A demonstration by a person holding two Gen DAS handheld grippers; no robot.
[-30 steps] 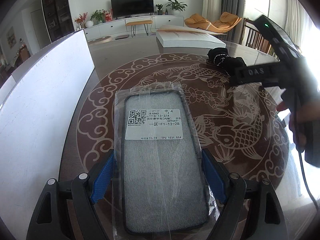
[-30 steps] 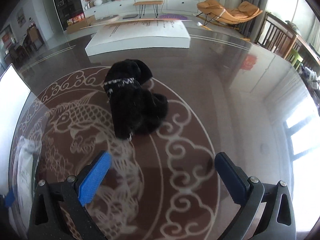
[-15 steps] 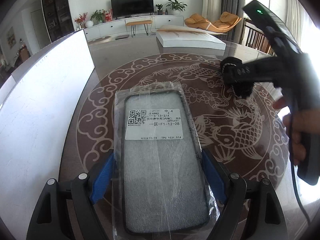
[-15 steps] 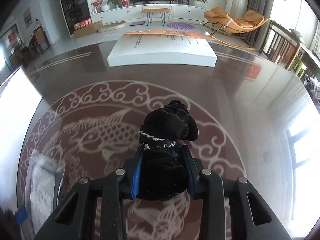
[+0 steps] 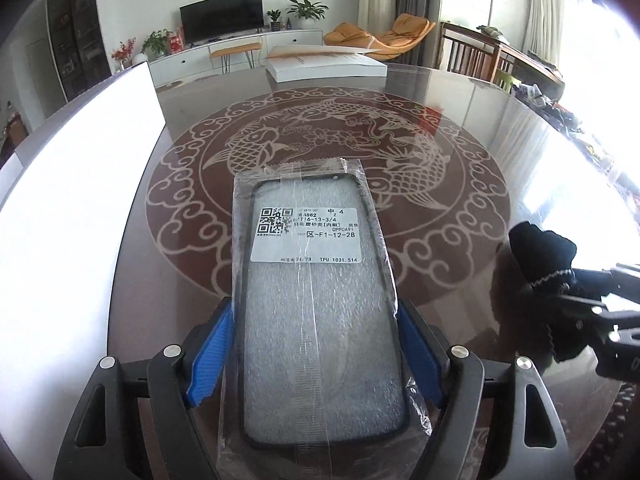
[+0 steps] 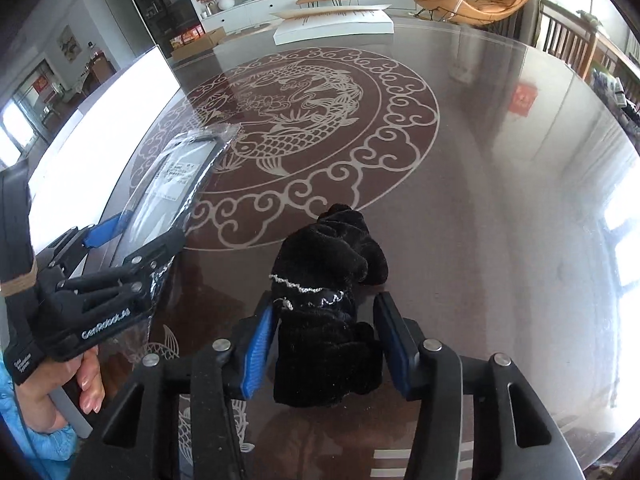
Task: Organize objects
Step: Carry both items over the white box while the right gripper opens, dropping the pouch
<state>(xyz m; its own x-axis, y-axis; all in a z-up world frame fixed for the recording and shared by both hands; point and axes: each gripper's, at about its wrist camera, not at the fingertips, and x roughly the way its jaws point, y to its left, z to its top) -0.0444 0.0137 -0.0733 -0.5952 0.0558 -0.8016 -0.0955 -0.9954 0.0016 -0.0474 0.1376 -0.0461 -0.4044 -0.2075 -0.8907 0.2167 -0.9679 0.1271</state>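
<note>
Jaws first: the right gripper (image 6: 324, 350) has the black velvet pouch (image 6: 326, 312) between its blue pads, but the pads are opening — the left pad lies against the cloth, the right one stands clear of it with a gap showing, so this reads as a release, not a hold. The left gripper (image 5: 314, 354) is closing on the bagged phone case (image 5: 316, 300), its pads pressed to both long edges of the plastic sleeve.

Taking the carved fish medallion (image 6: 304, 120) on the table (image 6: 500, 160) as landmark: the pouch rests at the medallion's near rim, its long axis running straight out along the right gripper's fingers. The phone case lies over the medallion's near-left edge, also lengthwise along its own gripper.

Compared with a second ago, the pouch lay farther up on the medallion and the right jaws were wide and empty; half a second ago they pinched it — now it sits nearer, beside the left gripper, whose view has swung right.
</note>
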